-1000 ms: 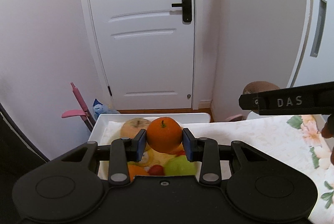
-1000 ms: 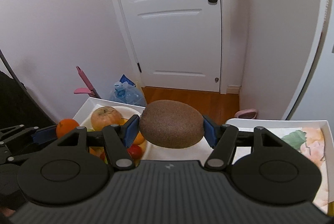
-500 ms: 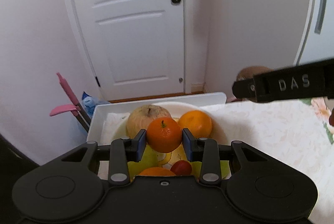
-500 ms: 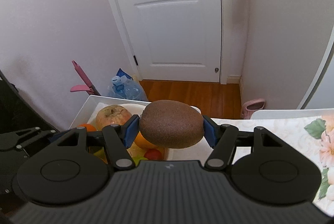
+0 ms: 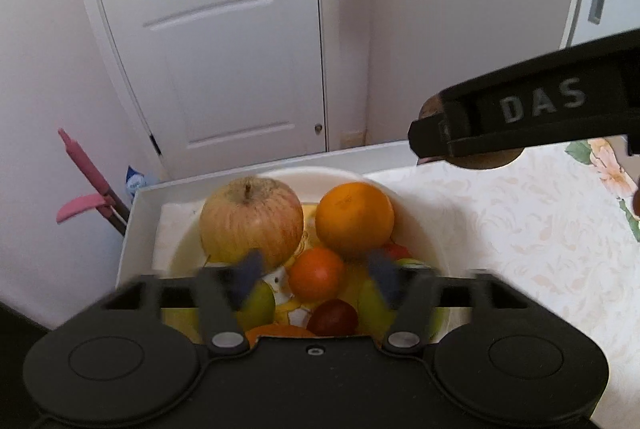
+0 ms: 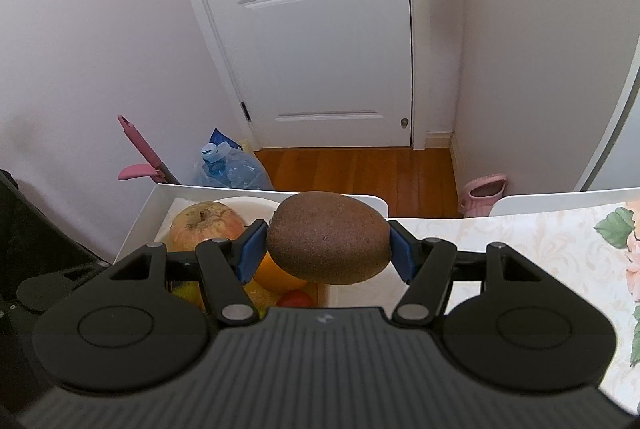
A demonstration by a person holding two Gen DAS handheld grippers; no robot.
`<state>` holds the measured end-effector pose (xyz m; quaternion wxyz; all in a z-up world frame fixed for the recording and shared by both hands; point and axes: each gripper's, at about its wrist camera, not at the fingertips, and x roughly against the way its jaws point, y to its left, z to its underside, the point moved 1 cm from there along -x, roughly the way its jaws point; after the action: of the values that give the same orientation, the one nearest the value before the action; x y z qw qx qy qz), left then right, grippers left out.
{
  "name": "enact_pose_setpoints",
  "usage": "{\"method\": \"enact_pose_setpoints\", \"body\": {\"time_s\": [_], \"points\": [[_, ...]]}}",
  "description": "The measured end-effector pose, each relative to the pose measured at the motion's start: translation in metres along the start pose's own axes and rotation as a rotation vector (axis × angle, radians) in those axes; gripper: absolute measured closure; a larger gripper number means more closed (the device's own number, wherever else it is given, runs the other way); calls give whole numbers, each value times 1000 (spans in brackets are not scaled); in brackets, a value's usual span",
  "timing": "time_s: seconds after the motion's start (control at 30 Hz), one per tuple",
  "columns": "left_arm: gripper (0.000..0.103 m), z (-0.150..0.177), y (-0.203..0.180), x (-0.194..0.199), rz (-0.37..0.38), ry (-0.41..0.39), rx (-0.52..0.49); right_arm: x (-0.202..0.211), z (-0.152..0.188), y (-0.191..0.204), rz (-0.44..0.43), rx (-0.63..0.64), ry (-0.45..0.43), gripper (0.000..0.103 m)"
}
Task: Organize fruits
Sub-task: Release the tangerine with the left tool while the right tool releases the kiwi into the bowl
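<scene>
Small mandarin (image 5: 317, 273) lies among bowl (image 5: 416, 225) fruit; brown kiwi (image 6: 329, 237) held aloft

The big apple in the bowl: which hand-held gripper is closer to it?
Left. The left hand-held gripper, jaws opening, hangs right over the bowl by the apple. The right hand-held gripper holds a kiwi farther off.

Both wrist views close, angled down; share fruit bowl (image 5: 404, 197).

There is one big apple (image 5: 251, 217), one big orange (image 5: 354, 217), one small orange (image 5: 317, 273), one dark red fruit (image 5: 334, 317) and one brown kiwi (image 6: 329, 237). One white bowl (image 5: 416, 225) holds the fruit. There are two tongs.
</scene>
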<state>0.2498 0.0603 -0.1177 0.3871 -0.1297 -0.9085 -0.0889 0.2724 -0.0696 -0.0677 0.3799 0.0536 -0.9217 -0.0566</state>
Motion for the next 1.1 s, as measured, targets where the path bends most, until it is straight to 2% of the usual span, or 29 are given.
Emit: {"method": "enact_pose_setpoints", "body": {"time_s": [0.1,0.5,0.87,1.1], "points": [[11,-1,6,15,3,-46,20,3,-4,0,3,9,-8,24],[7,10,39,60,-93,-65,131,6,-12,29,-69,114,-3,24],[7,36,56,70,-139,-52,203,-25,19,65,-153,192,69,24],[7,46,62,69,-154,-42,197,-41,33,71,-170,206,95,23]]}}
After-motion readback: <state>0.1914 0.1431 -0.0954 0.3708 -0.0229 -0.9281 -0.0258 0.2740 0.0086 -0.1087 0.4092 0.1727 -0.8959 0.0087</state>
